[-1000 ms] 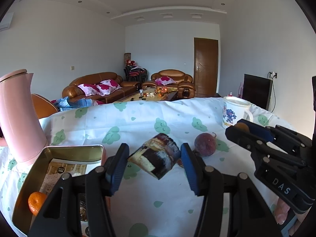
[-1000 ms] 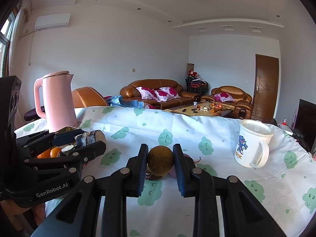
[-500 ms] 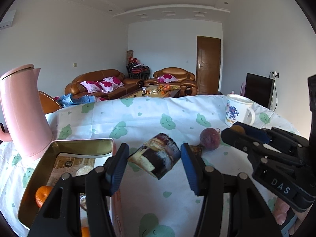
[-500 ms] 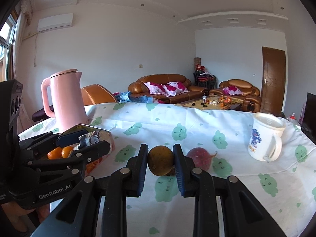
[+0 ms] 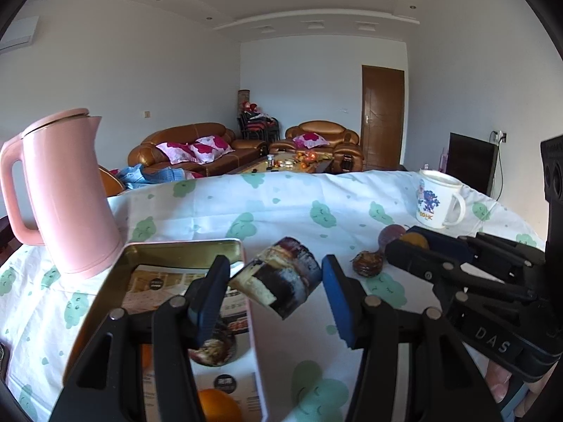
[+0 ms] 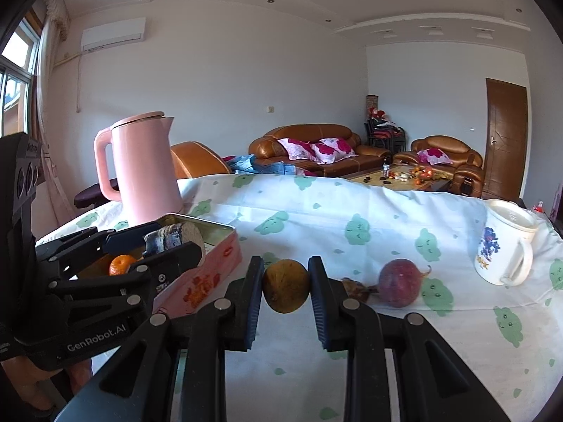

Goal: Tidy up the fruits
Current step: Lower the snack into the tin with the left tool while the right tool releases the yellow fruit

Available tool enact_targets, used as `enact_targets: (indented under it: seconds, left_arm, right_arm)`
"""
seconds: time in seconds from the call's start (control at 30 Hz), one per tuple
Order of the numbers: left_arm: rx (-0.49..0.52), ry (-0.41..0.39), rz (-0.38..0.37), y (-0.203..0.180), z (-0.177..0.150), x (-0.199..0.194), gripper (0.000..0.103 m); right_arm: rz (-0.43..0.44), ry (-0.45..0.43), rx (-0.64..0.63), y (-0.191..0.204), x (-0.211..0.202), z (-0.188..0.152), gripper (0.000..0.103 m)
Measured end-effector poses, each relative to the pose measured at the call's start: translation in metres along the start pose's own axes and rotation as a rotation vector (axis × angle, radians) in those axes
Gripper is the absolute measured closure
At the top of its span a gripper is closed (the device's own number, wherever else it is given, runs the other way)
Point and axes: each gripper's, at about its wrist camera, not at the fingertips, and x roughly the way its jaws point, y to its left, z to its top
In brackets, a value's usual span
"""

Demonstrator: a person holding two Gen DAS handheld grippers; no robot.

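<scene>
My left gripper [image 5: 274,292] is shut on a dark, cut piece of fruit [image 5: 278,277] and holds it above the right rim of a gold tin tray [image 5: 183,249]. The tray holds oranges [image 5: 218,404] and a dark wrinkled fruit [image 5: 211,350]. My right gripper [image 6: 285,290] is shut on a round yellow-brown fruit [image 6: 285,290] above the tablecloth, right of the tray [image 6: 218,246]. A purple passion fruit [image 6: 399,283] and a small shrivelled brown fruit [image 6: 357,288] lie on the cloth. In the left wrist view these show as the purple fruit [image 5: 392,235] and the brown fruit [image 5: 367,263].
A pink kettle [image 5: 67,193] stands behind the tray's left side. A white mug with a blue print [image 6: 503,242] stands at the right. The tablecloth [image 6: 352,218] is white with green cloud prints. Sofas and a coffee table are far behind.
Both grippers have moved left toward the tray, each still holding its fruit. The left one's fruit piece now hangs over the tray's right rim; the tray and kettle look nearer.
</scene>
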Motion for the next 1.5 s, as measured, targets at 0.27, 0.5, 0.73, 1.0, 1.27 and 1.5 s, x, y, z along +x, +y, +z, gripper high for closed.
enact_targets:
  seconds: [0.27, 0.5, 0.73, 1.0, 1.27, 1.5]
  left_arm:
    - [-0.014, -0.009, 0.026, 0.017, -0.001, -0.01, 0.047]
    - [-0.017, -0.013, 0.068, 0.034, -0.001, -0.016, 0.047]
    - [-0.031, 0.0, 0.104, 0.05, -0.004, -0.017, 0.047]
    - [-0.037, 0.009, 0.123, 0.061, -0.005, -0.021, 0.047]
    - [-0.038, 0.027, 0.14, 0.075, -0.007, -0.025, 0.047]
    - [-0.046, 0.051, 0.152, 0.094, -0.01, -0.03, 0.047]
  right_arm:
    - [0.04, 0.002, -0.004, 0.016, 0.003, 0.006, 0.075]
    - [0.07, 0.007, -0.026, 0.031, 0.009, 0.01, 0.075]
    - [0.095, 0.013, -0.053, 0.047, 0.013, 0.011, 0.075]
    - [0.121, 0.013, -0.077, 0.064, 0.015, 0.015, 0.075]
    - [0.144, 0.022, -0.096, 0.081, 0.022, 0.016, 0.075]
    - [0.169, 0.037, -0.119, 0.096, 0.031, 0.014, 0.075]
